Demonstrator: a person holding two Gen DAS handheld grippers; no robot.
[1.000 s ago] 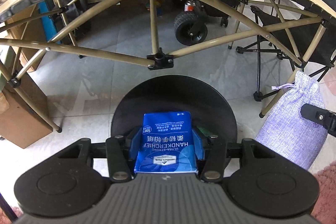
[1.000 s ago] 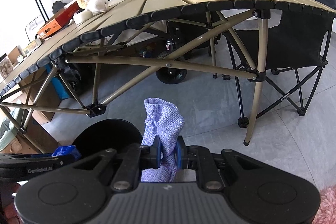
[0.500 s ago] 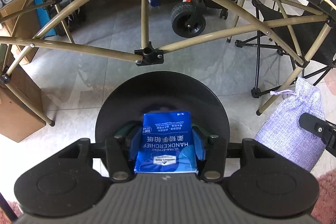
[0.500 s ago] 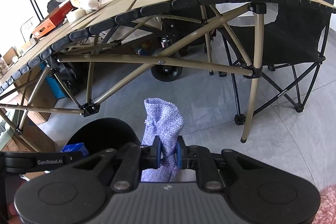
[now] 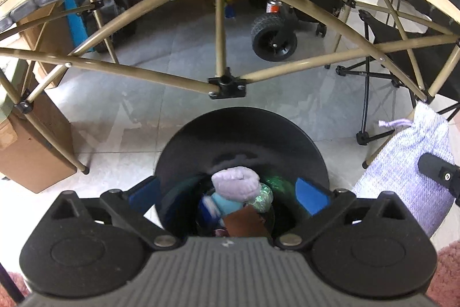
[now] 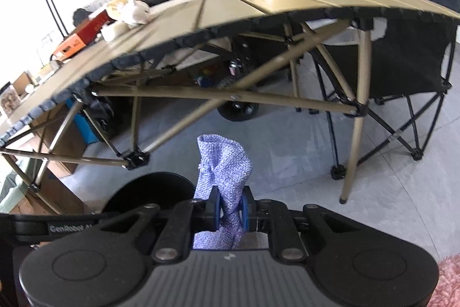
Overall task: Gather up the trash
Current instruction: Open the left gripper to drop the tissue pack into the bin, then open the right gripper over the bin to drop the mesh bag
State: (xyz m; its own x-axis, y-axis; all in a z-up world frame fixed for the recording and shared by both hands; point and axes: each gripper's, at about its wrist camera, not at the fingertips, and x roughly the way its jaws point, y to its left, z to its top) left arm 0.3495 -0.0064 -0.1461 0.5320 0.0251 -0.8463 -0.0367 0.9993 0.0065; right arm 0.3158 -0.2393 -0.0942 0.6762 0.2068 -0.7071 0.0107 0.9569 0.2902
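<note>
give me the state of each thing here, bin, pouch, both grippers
left gripper: jaws have just been opening, now wide apart, nothing between them, above the bin
right gripper: jaws shut on the purple pouch
purple pouch: held, hanging beside the bin
black bin: uncovered, holds several pieces of trash
folding table: set up, things lying on top
folding chair: unfolded, unoccupied

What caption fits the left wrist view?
Open left tongs above round black bin; right tongs grip lilac woven pouch.
</note>
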